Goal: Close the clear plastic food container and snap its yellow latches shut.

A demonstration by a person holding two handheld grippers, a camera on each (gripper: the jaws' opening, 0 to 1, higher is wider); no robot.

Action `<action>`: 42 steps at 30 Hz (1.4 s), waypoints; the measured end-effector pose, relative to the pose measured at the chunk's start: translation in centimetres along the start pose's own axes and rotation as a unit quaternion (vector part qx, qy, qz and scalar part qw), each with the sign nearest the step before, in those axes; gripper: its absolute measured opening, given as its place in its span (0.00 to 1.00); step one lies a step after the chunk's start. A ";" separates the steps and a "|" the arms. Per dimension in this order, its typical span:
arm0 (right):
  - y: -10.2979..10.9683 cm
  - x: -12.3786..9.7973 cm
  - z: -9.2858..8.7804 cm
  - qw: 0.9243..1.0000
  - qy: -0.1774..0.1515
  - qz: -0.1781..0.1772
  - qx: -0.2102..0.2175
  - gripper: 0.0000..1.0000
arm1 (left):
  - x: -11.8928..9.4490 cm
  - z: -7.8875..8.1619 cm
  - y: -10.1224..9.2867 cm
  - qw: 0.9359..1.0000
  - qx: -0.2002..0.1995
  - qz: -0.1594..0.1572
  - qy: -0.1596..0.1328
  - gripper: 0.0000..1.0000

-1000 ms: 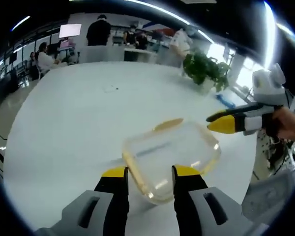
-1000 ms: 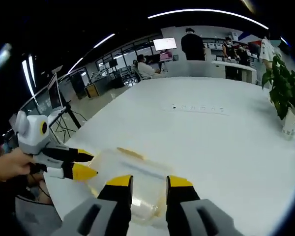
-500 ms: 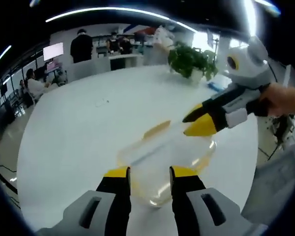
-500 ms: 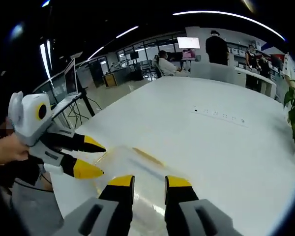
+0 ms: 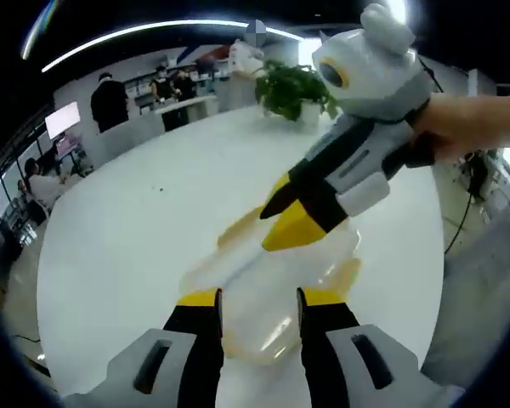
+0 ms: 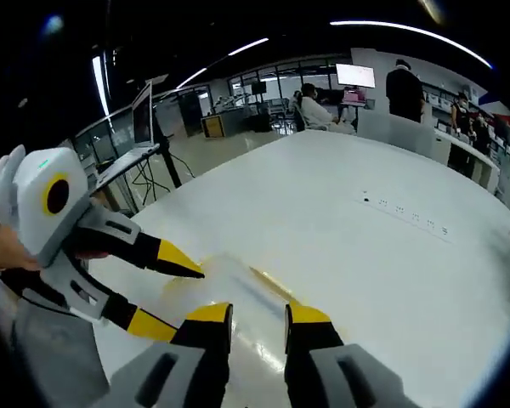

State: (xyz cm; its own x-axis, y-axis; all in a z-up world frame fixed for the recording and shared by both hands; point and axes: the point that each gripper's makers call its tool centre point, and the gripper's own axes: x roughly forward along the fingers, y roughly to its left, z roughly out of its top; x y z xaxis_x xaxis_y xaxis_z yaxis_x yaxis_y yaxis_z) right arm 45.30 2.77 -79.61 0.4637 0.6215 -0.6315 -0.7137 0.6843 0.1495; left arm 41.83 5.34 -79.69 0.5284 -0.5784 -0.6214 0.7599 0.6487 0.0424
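We find the clear plastic food container (image 5: 268, 285) lying on the white table (image 5: 127, 238), near the table's edge on the person's side, with its lid on top and a yellow latch (image 5: 238, 228) visible along its far side. In the left gripper view, the left gripper (image 5: 257, 299) stands with its yellow-tipped jaws parted to a moderate gap over the near end of the container; we cannot tell whether they touch it. The right gripper (image 5: 282, 219) comes in from the right, held by a hand (image 5: 467, 119), its jaws parted narrowly with the tips just above the lid near the far latch. In the right gripper view, the right gripper (image 6: 257, 316) shows the same moderate gap over the container (image 6: 238, 293), and the left gripper (image 6: 174, 297) enters from the left with jaws spread apart, one tip at the container's corner. A potted plant (image 5: 293, 85) stands at the far edge of the table, and people (image 5: 110, 102) are at a counter beyond.
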 end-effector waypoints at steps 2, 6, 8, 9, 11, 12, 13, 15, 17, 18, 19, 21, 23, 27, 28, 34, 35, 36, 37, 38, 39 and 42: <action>-0.2 0.2 0.2 1.000 0.002 0.000 -0.004 0.25 | -0.2 0.3 -0.6 1.000 0.027 -0.013 -0.006 0.39; -0.2 0.4 0.9 1.000 0.006 0.019 -0.014 0.40 | -0.3 0.3 -1.8 0.997 0.074 -0.033 -0.008 0.48; -0.5 0.6 0.9 0.999 0.015 0.021 -0.032 0.42 | -0.2 0.1 -2.1 0.993 0.110 -0.034 0.001 0.56; -0.6 0.7 1.0 0.999 0.016 0.022 -0.035 0.42 | -0.1 -0.1 -2.2 0.991 0.128 -0.035 0.006 0.60; -0.7 1.0 0.8 0.999 0.021 0.031 -0.037 0.42 | 0.0 -0.4 -2.5 0.988 0.151 -0.039 0.015 0.64; -0.7 1.1 0.5 0.998 0.028 0.033 -0.038 0.42 | 0.1 -0.5 -2.8 0.987 0.154 -0.043 0.016 0.64; -0.7 1.1 0.5 0.998 0.030 0.034 -0.039 0.42 | 0.1 -0.5 -3.0 0.987 0.156 -0.044 0.016 0.63; -0.6 1.1 0.2 0.997 0.037 0.038 -0.048 0.42 | 0.0 -0.4 -3.0 0.987 0.151 -0.046 0.012 0.62; -0.4 1.2 0.0 0.997 0.044 0.046 -0.054 0.42 | 0.1 -0.3 -3.0 0.988 0.147 -0.047 0.010 0.62; -0.4 1.2 -0.1 0.996 0.045 0.047 -0.055 0.42 | 0.1 -0.3 -3.0 0.988 0.146 -0.047 0.009 0.62; -0.4 1.2 -0.2 0.996 0.048 0.048 -0.055 0.42 | 0.1 -0.3 -3.0 0.988 0.146 -0.048 0.009 0.61; -0.6 1.3 -0.3 0.996 0.050 0.048 -0.055 0.41 | 0.0 -0.1 -3.0 0.988 0.144 -0.052 0.004 0.61; -0.8 1.3 -0.2 0.996 0.052 0.049 -0.056 0.41 | 0.0 0.1 -2.9 0.989 0.138 -0.053 0.000 0.61; -1.0 1.4 -0.1 0.995 0.054 0.052 -0.065 0.41 | 0.3 -0.1 -2.6 0.988 0.147 -0.052 0.004 0.60; -1.0 1.5 0.0 0.995 0.055 0.055 -0.067 0.41 | 0.3 -0.1 -2.6 0.988 0.148 -0.053 0.005 0.60; -1.1 2.1 -0.3 0.992 0.066 0.069 -0.082 0.40 | 0.8 -0.7 -2.9 0.988 0.147 -0.053 0.011 0.56; -1.1 2.2 -0.2 0.992 0.066 0.071 -0.083 0.41 | 0.9 -0.9 -3.0 0.988 0.147 -0.052 0.012 0.55; -1.1 2.2 -0.1 0.992 0.067 0.072 -0.084 0.41 | 1.0 -1.0 -3.1 0.987 0.151 -0.052 0.013 0.54; -1.0 2.3 -0.1 0.991 0.068 0.076 -0.088 0.41 | 1.0 -1.0 -3.2 0.987 0.154 -0.051 0.013 0.53; -0.9 2.3 -0.1 0.990 0.070 0.081 -0.090 0.40 | 1.1 -1.1 -3.2 0.986 0.158 -0.051 0.014 0.52; -0.8 2.3 -0.1 0.990 0.071 0.087 -0.090 0.40 | 1.2 -1.2 -3.2 0.985 0.162 -0.051 0.016 0.51; -0.4 2.4 -0.2 0.987 0.079 0.104 -0.089 0.39 | 1.4 -1.0 -2.8 0.983 0.177 -0.042 0.015 0.47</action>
State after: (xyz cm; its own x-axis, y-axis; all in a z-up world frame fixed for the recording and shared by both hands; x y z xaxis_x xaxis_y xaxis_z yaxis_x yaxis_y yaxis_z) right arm 46.55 3.91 -81.36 0.2201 0.6639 -0.7147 -0.8724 0.4618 0.1603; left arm 40.06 3.26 -81.46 0.4509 -0.6044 -0.6568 0.8873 0.3836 0.2561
